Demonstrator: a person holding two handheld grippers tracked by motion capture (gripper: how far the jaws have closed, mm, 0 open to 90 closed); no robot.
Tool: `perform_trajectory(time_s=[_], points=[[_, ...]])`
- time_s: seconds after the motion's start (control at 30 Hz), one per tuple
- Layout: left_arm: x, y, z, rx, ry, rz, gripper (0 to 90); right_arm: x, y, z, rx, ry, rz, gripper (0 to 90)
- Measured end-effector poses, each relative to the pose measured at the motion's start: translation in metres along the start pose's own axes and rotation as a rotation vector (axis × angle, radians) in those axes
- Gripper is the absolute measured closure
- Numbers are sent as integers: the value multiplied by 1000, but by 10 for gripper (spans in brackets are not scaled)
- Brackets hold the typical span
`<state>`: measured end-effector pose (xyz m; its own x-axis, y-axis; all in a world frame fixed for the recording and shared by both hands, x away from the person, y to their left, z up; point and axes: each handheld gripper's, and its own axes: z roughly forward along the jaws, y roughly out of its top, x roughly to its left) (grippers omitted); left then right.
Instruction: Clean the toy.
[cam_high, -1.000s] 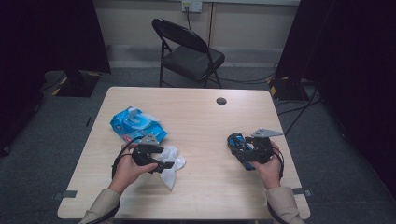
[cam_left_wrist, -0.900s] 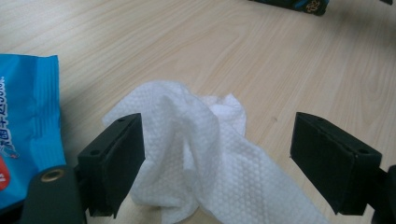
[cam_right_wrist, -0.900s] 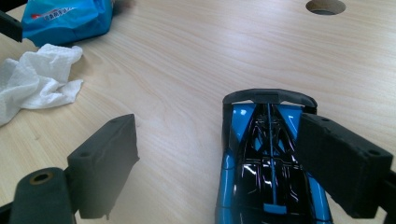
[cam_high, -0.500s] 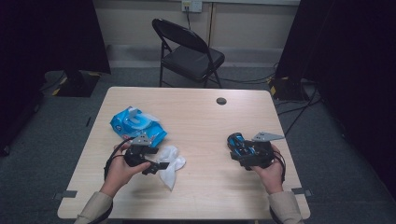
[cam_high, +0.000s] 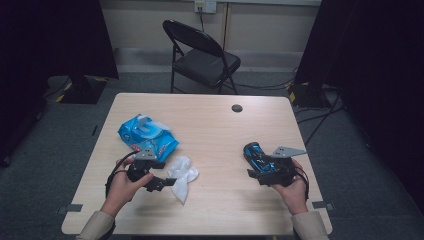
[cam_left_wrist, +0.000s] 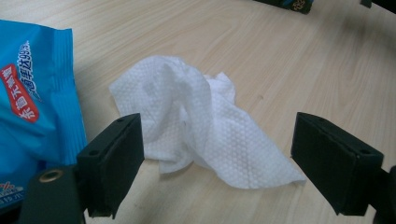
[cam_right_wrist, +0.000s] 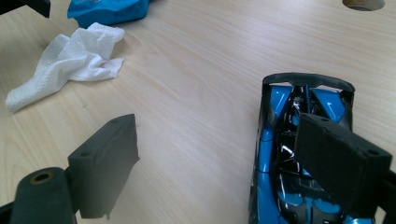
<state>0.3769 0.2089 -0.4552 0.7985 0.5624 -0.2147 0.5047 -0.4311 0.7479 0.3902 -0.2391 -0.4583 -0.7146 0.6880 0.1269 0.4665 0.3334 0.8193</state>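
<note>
A crumpled white wet wipe (cam_left_wrist: 196, 126) lies on the pale wooden table (cam_high: 215, 125), just beside a soft blue plastic pack of wipes (cam_high: 147, 136). The left gripper (cam_left_wrist: 217, 163) sits low over the table with its two black jaws wide apart. The wipe lies between them, and the jaws are not pressing on it. Well apart, on the other side of the table, the right gripper (cam_right_wrist: 233, 172) is also wide open. A shiny blue and black toy car (cam_right_wrist: 303, 154) lies on the table by one of its jaws, partly under it, but it is not held.
</note>
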Motion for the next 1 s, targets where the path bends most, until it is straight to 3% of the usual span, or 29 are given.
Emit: perform_trajectory(time_s=[0.77,1.0], points=[[4,-24,-18,17,27,21,168,10,-18,-13,9,38,-29,130],[6,-29,-24,-2,27,18,168,9,-24,-21,6,41,-32,130]])
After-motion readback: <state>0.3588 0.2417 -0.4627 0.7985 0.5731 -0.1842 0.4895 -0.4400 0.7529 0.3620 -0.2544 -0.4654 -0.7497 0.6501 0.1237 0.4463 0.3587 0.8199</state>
